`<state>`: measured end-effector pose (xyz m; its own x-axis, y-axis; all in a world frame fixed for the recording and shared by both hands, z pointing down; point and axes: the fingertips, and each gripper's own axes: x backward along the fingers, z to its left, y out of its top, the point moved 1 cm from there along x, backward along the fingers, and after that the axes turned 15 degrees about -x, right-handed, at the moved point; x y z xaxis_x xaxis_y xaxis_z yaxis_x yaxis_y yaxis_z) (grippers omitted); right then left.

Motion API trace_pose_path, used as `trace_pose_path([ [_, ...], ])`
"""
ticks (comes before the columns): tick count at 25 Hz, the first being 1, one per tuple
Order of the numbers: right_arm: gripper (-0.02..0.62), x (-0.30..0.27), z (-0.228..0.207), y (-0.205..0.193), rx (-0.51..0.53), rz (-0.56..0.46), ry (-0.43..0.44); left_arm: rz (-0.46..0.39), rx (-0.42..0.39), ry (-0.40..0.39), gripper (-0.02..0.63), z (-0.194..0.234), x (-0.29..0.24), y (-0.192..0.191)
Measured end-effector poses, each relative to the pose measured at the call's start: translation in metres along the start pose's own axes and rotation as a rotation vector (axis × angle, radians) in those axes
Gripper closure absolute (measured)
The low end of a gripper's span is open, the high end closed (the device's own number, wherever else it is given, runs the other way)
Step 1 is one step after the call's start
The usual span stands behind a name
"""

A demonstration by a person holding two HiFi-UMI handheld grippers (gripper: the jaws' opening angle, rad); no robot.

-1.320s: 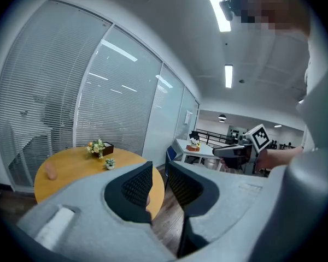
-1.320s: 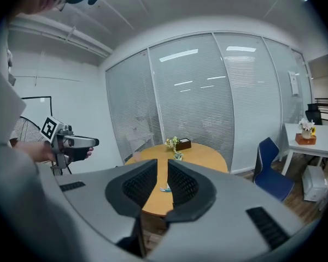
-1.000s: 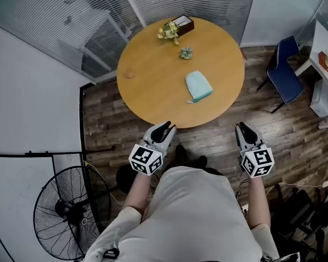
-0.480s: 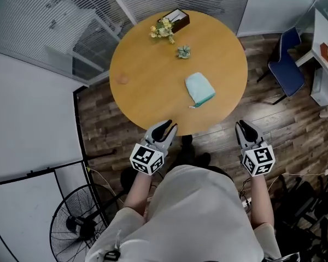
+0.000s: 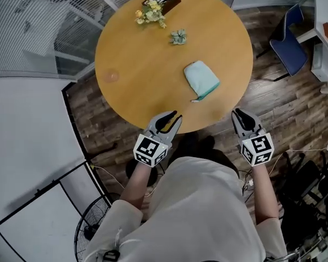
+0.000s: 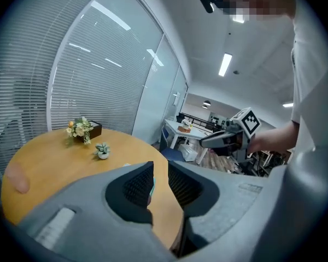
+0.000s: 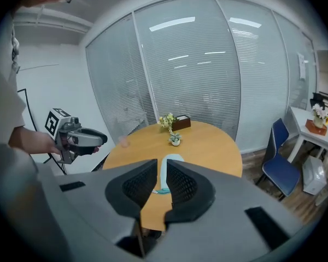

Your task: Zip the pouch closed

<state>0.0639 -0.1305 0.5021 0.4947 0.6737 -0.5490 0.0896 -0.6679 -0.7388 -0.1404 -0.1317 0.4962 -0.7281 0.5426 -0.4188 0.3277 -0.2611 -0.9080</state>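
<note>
Both grippers have come forward and down since the earlier frame, and the table now fills more of the head view. I'm still on the approach, and nothing on the pouch has been touched yet.

The teal pouch lies flat on the right half of the round top, well apart from both tools. A small tab sticks out at its near corner, and I take that to be the zip pull. The flower box and the little potted plant sit beyond it, out of the way.

My left gripper has its tips just over the table's near rim. My right gripper hangs beside the rim, off the wood. Both point ahead and slightly down, forearms level and roughly parallel. In each gripper view the jaws stand a narrow gap apart with nothing between them, and the right gripper view shows the pouch far off through that gap.

Next I judge one tool must pin the fabric near the tab while the other pinches the pull and draws it along the zip. That needs a longer reach and a steeper tilt.
</note>
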Motion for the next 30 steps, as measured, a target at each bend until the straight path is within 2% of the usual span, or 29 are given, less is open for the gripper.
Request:
trace_pose_path([
  [7, 0.546, -0.055, 0.001, -0.028, -0.039, 0.073, -0.019, 0.071, -0.047, -0.118, 0.518, 0.018, -0.034, -0.045],
  [15, 0.546, -0.096, -0.007, -0.070, -0.077, 0.164, -0.020, 0.117, -0.056, -0.199, 0.518, 0.024, -0.071, -0.082],
  [20, 0.546, -0.118, -0.013, -0.094, -0.092, 0.215, 0.019, 0.157, -0.059, -0.234, 0.518, 0.022, -0.099, -0.110],
  [30, 0.546, -0.161, -0.030, -0.127, -0.081, 0.306, 0.117, 0.290, -0.131, -0.315, 0.518, 0.020, -0.150, -0.174],
])
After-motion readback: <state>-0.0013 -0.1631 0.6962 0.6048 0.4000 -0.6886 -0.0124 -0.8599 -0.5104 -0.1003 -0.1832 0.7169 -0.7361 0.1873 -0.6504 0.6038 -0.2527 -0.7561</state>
